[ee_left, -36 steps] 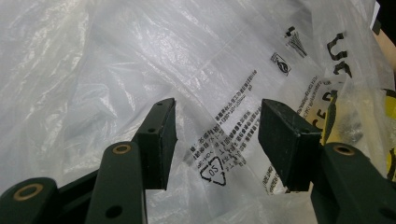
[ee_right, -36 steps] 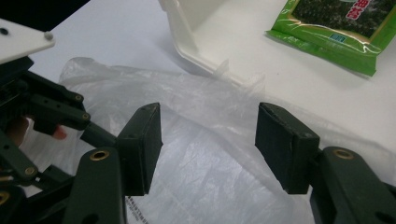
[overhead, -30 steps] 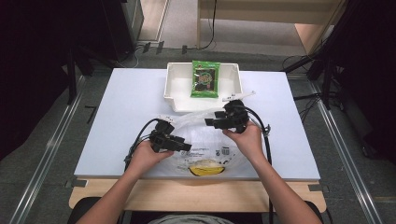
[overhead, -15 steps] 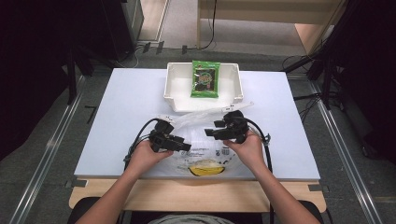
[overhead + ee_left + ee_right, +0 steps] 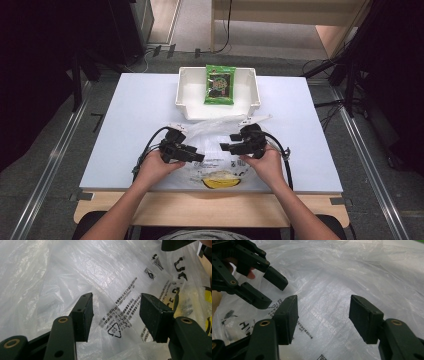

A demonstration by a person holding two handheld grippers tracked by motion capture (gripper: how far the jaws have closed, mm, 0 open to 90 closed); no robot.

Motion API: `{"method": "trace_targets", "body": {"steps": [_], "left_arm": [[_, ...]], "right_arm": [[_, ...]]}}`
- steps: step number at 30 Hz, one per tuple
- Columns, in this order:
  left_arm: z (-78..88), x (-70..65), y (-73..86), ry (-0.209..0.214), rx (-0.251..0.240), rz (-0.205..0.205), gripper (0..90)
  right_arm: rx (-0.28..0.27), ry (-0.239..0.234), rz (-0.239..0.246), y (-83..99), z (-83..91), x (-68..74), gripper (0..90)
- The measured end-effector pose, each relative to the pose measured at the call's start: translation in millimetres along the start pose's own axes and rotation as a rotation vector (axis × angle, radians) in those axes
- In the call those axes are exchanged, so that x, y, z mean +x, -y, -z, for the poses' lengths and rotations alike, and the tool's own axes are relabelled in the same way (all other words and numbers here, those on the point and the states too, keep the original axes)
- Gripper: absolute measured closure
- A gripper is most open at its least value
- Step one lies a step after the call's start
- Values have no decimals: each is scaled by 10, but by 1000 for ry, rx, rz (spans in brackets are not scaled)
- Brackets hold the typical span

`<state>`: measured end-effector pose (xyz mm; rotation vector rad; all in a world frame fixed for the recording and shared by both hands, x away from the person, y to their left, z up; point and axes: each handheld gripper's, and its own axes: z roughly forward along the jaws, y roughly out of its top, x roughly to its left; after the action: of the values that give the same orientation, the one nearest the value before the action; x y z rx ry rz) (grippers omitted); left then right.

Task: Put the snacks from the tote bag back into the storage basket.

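A clear, crinkled plastic bag (image 5: pixel 212 131) with black print and a yellow face mark (image 5: pixel 220 181) lies flat on the white table (image 5: pixel 130 115) near its front edge. My left gripper (image 5: pixel 200 157) hovers over the bag's left part and points right. Its jaws stand open just above the printed film (image 5: pixel 117 315), with nothing pinched between them (image 5: pixel 116 307). From the other side my right gripper (image 5: pixel 225 146) points left, open over bare film (image 5: pixel 323 312). The left gripper's tips (image 5: pixel 275 295) face it a short way off.
A white bin (image 5: pixel 187 95) stands at the back middle of the table, just behind the bag, with a green snack packet (image 5: pixel 220 85) inside. Black cables trail from both grippers. A wooden ledge (image 5: pixel 210 207) runs along the table's front.
My right gripper has come down and toward the person, closing in on the left gripper over the bag. The left gripper has stayed where it was.
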<state>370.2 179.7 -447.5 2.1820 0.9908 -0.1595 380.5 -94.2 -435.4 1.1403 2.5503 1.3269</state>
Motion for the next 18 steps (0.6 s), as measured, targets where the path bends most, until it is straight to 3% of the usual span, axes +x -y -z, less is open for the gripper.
{"method": "trace_targets", "body": {"steps": [18], "left_arm": [[15,12,2,-1,-13,8,428]], "right_arm": [[23,-4,-3,22,-43,-28,421]]}}
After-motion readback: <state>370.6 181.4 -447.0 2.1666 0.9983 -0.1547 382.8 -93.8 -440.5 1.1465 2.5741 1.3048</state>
